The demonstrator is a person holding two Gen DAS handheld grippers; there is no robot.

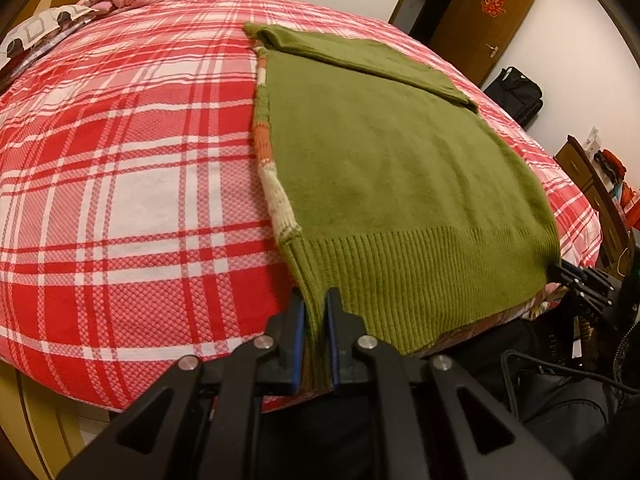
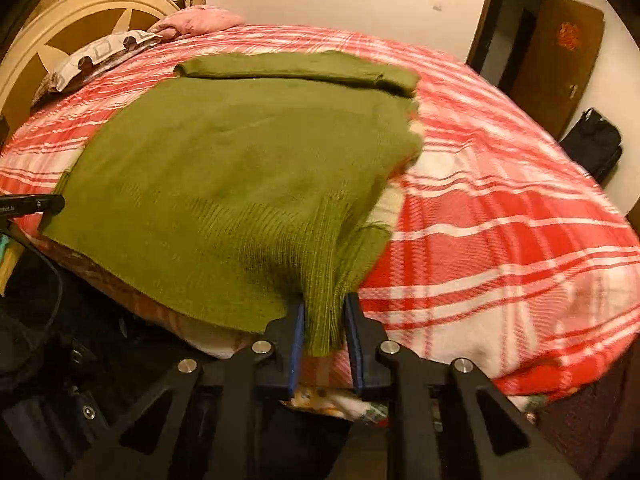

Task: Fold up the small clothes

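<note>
The left tool (image 1: 316, 312) pinches the ribbed hem of the green sweater (image 1: 392, 152) at its left corner, and the right tool (image 2: 323, 316) pinches the hem at the opposite corner. The sweater lies flat on the plaid bed (image 1: 120, 160), its long axis running straight away from both tools toward the folded-over sleeve (image 1: 360, 60), so folding probably means carrying the hem forward. No containers show.

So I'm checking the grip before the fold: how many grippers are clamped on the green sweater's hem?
2. The left gripper pinches the green sweater at the ribbed hem's left corner; the right gripper pinches the hem's right corner.
</note>
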